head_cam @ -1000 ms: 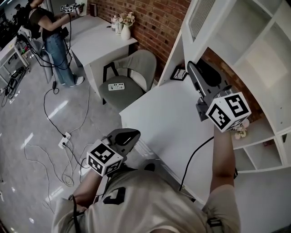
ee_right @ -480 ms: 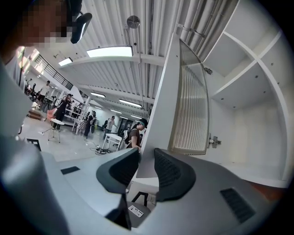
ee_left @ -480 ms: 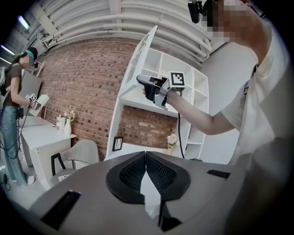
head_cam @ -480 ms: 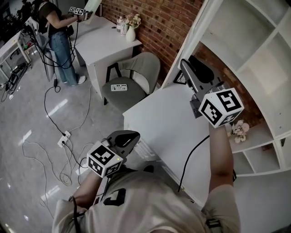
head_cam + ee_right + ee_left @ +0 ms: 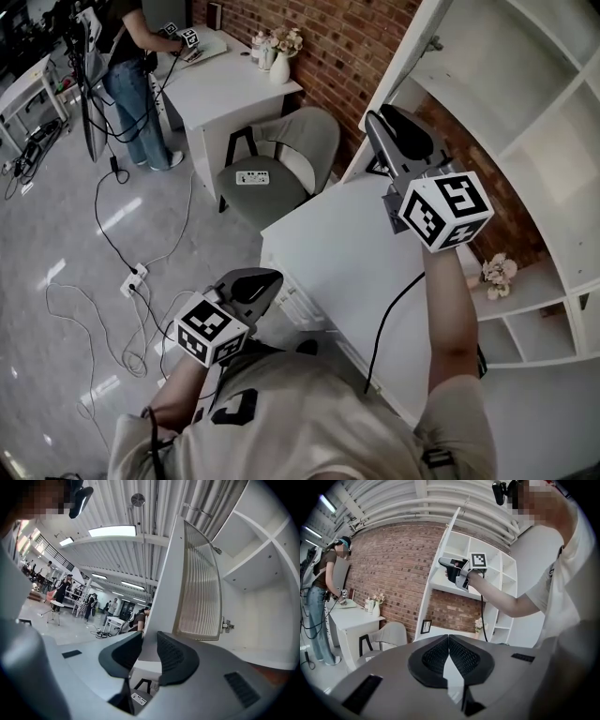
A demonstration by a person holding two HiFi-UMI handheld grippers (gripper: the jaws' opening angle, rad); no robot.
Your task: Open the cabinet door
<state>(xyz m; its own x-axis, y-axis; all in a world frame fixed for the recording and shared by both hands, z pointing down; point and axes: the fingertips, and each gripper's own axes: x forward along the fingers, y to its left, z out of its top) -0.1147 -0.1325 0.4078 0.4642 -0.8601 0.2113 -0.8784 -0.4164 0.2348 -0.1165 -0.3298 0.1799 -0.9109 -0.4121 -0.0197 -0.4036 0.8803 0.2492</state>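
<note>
Right gripper view shows my right gripper (image 5: 149, 641) clamped on the edge of the ribbed-glass cabinet door (image 5: 197, 588), standing ajar high on the far right; my left gripper (image 5: 448, 639) is closed and empty, so next, I judge, a steady outward swing.

Grey chair (image 5: 305, 141), white remote (image 5: 250, 176) on its seat, forward-left of right gripper (image 5: 394, 127). Flower bunch (image 5: 497, 274) on shelf (image 5: 534, 292), near that gripper's cube. Power strip (image 5: 137, 277), loose floor cables (image 5: 98, 323) left of left gripper (image 5: 262, 278).

cabinet door (image 5: 197, 583) edge behind right gripper (image 5: 149, 643), distant people (image 5: 89, 606) too small
</note>
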